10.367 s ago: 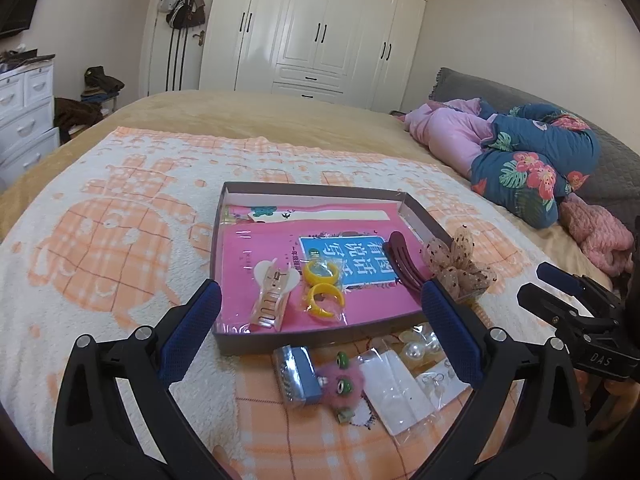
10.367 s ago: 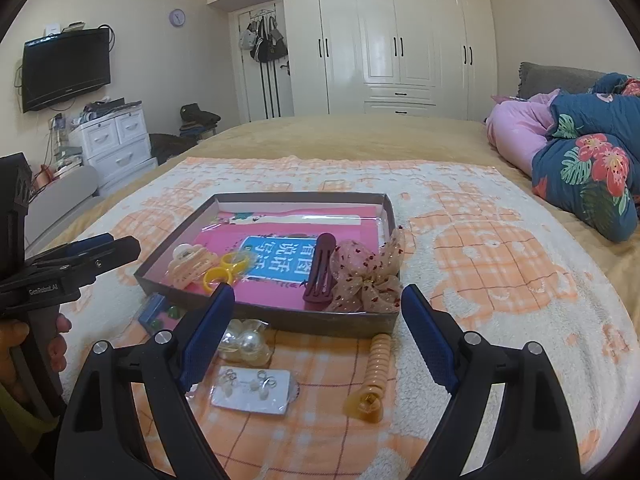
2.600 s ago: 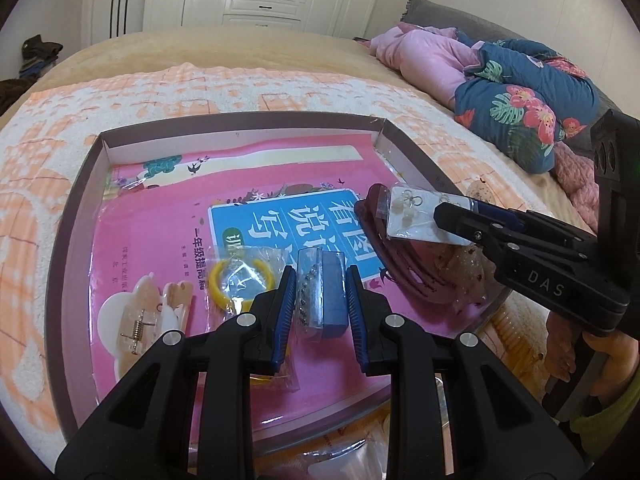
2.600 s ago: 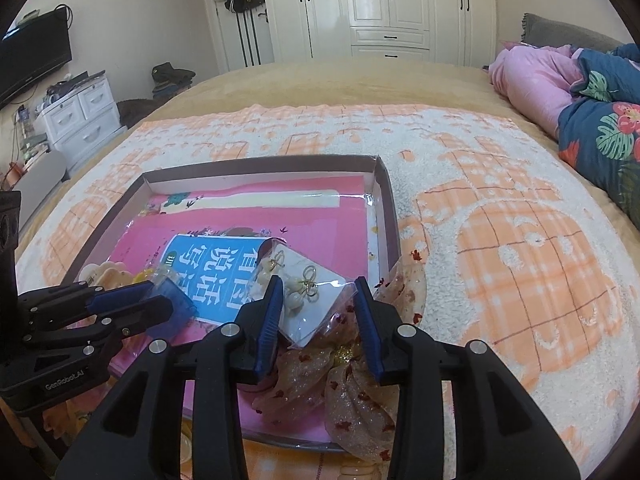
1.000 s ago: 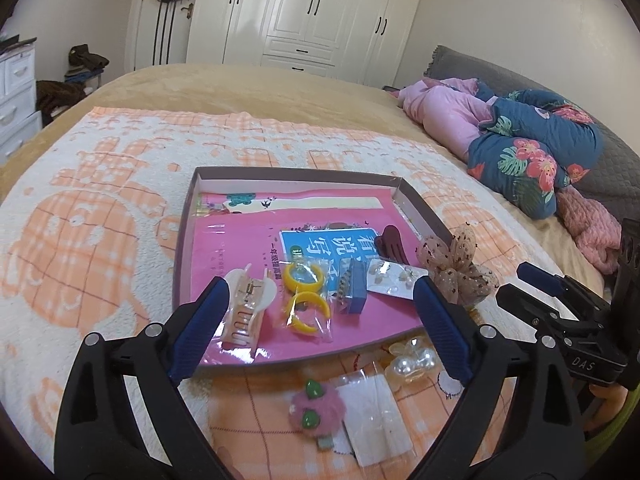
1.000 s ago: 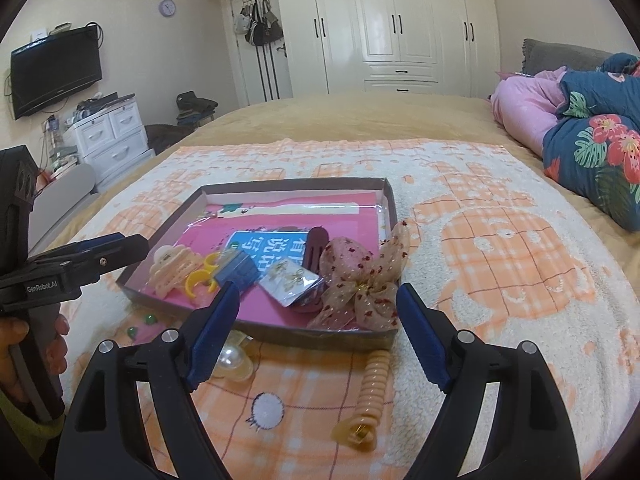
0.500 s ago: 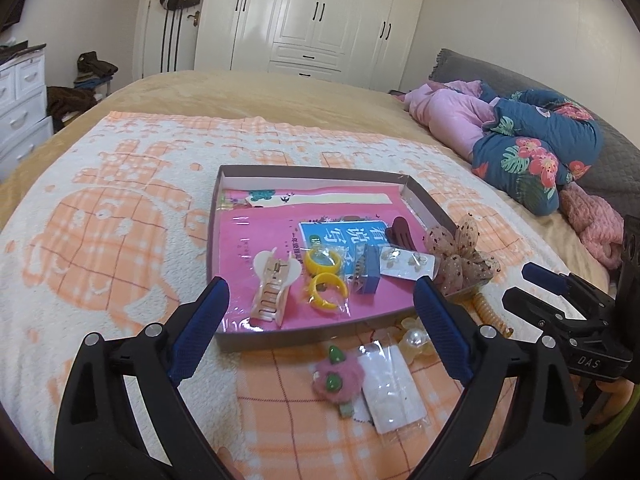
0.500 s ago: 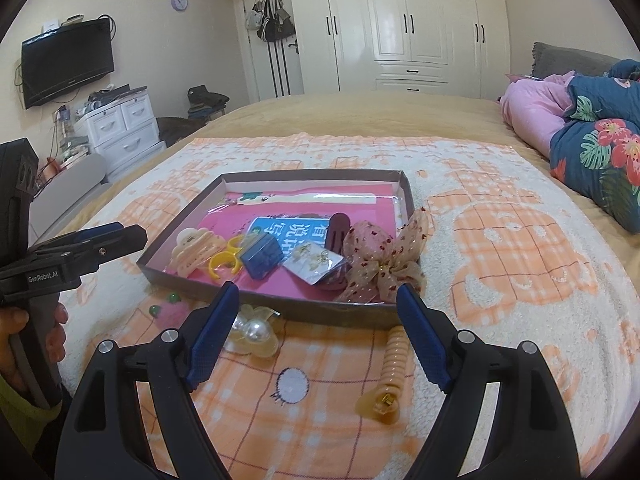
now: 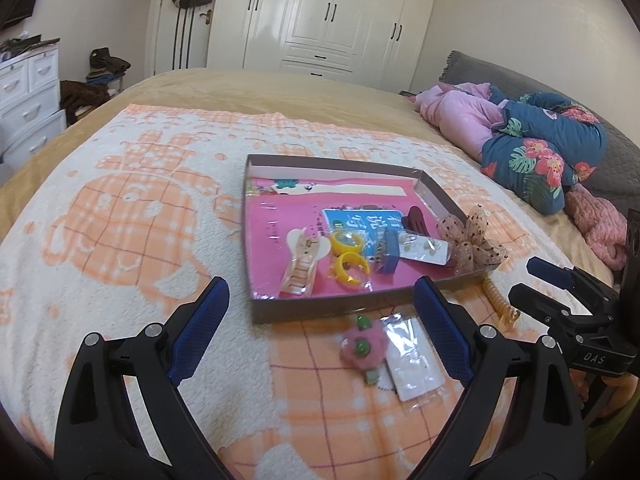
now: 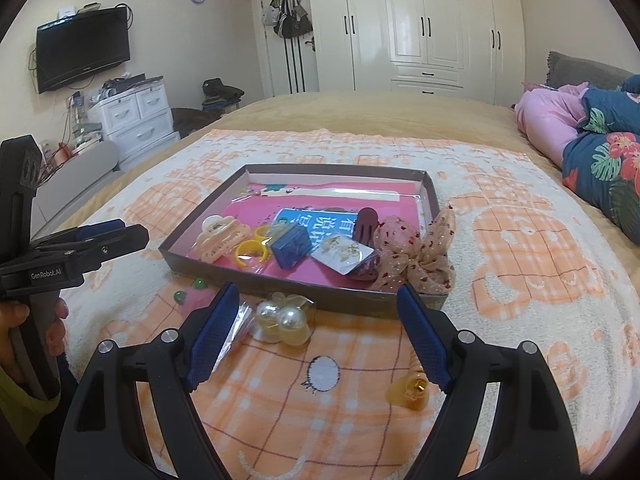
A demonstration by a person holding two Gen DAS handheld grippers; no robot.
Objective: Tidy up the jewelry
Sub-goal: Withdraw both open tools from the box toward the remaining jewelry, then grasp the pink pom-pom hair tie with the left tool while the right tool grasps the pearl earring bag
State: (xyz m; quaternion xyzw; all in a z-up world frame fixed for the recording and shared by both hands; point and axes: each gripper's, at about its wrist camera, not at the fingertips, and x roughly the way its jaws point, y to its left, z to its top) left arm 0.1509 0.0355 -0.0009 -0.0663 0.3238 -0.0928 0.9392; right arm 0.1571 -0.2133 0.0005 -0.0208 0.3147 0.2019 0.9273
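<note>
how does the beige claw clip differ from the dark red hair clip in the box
The beige claw clip is pale, wide and toothed, lying at the box's left end; the dark red hair clip is dark, narrow and smooth, lying toward the right. The beige clip lies uncovered; the dark red clip is partly under the earring card. Both rest inside the box, untouched by either claw.

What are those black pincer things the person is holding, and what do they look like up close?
They are two hand-held grippers. The left gripper and right gripper each have two black plastic arms with silver screws, ending in textured blue pads. Small white lettering marks their sides: "GenRobot.AI" on the left, "DAS" on the right. A yellow-green sleeve shows by the left handle.
</note>
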